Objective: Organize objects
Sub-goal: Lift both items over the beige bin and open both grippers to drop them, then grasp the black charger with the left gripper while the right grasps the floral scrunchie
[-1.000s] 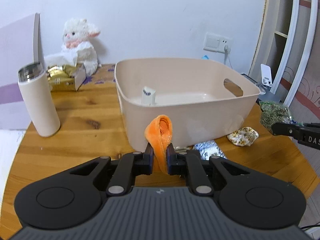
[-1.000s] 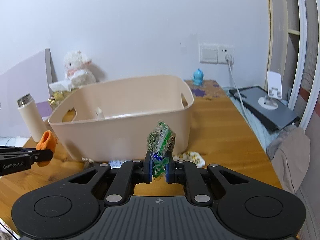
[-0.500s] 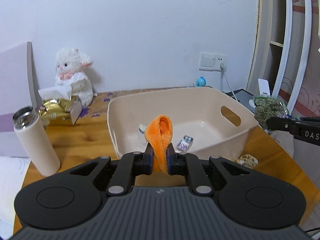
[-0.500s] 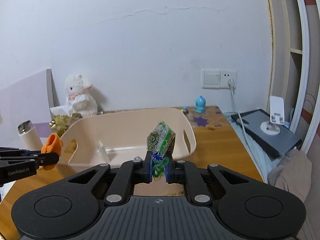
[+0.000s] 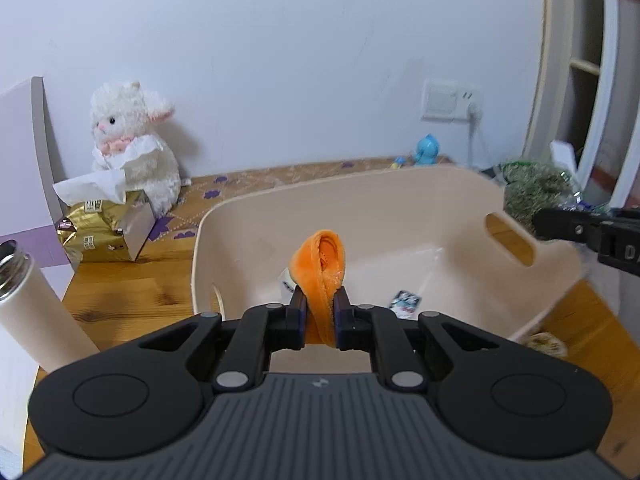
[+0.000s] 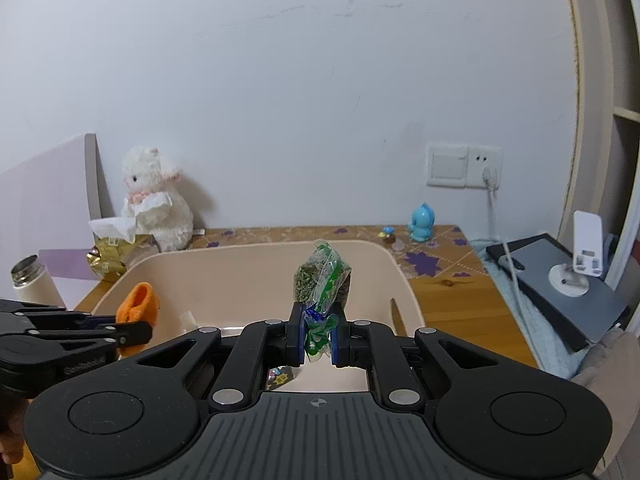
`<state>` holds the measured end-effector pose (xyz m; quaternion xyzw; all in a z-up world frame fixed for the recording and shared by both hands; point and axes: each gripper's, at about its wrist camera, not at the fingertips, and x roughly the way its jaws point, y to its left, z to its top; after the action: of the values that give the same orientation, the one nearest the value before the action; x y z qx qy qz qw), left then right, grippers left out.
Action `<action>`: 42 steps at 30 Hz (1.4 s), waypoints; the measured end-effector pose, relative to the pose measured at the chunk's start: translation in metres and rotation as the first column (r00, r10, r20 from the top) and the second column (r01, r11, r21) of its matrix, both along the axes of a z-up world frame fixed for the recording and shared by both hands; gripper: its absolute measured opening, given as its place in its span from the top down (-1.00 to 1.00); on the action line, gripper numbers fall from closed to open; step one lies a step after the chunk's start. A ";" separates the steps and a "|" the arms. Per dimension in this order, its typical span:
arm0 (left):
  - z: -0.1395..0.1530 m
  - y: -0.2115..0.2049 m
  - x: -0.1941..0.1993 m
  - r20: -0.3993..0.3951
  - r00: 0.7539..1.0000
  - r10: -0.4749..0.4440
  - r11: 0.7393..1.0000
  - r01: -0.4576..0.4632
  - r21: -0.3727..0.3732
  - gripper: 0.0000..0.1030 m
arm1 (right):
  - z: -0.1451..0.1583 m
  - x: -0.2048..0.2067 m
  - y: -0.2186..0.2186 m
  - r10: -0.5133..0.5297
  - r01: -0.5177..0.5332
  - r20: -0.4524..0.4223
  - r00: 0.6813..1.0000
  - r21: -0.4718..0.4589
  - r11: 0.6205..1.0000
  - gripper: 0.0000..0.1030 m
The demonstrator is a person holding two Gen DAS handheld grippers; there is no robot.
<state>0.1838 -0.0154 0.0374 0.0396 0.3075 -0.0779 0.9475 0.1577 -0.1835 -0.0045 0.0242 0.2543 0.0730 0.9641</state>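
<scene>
**Both hand-held grippers loaded above the beige bin**

The left hand-held gripper (image 5: 320, 316) is clamped on an orange plush piece (image 5: 322, 264), held above the near left part of the beige plastic bin (image 5: 400, 196). The right hand-held gripper (image 6: 316, 334) is clamped on a clear bag of green-brown pellets (image 6: 322, 280), held above the bin's near right part. Inside the bin lie a small printed packet (image 5: 406, 300) and a small white item (image 5: 286, 280). Left of the bin on the wooden counter (image 5: 120, 300) stand a white flask (image 5: 32, 304), a gold tissue pack (image 5: 104, 228) and a white plush lamb (image 5: 136, 148).
</scene>
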 end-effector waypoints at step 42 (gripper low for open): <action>0.002 0.004 -0.077 -0.052 0.993 0.108 0.994 -0.108 0.006 -0.80 | -0.021 -0.055 -0.027 -0.034 0.029 -0.092 0.995 -0.051 0.998 -0.98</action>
<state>0.1069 -0.0118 0.0395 0.0226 0.3339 -0.0271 0.9419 0.1025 -0.2109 -0.0255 0.0076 0.3004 0.0503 0.9525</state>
